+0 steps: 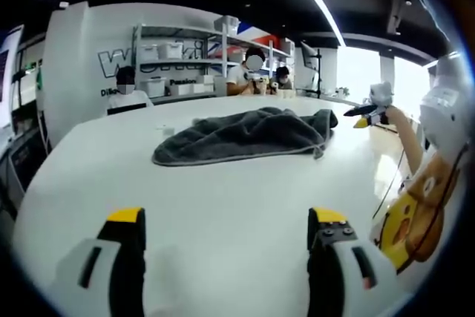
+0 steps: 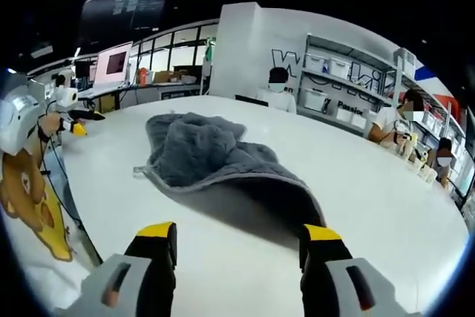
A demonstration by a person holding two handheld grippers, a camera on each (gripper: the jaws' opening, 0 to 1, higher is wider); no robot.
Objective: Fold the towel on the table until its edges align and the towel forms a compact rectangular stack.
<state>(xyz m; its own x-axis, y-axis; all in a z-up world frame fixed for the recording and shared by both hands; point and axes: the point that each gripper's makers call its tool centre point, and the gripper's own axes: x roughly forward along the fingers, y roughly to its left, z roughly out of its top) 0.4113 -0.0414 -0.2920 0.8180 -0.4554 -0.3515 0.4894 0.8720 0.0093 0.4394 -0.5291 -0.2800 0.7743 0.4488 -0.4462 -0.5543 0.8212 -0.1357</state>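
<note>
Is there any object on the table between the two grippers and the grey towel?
Nothing visible. Only bare white table lies between the open left gripper and the crumpled towel. The open right gripper has the towel's near edge just ahead.

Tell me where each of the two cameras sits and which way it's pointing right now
Left gripper view: rides the left gripper, looking across the white table at the crumpled grey towel farther off; its own jaws stand open.
Right gripper view: rides the right gripper, close to the towel, its near edge just beyond the open jaws.
Shared: both show the towel, the table, the shelves and seated people behind.
</note>
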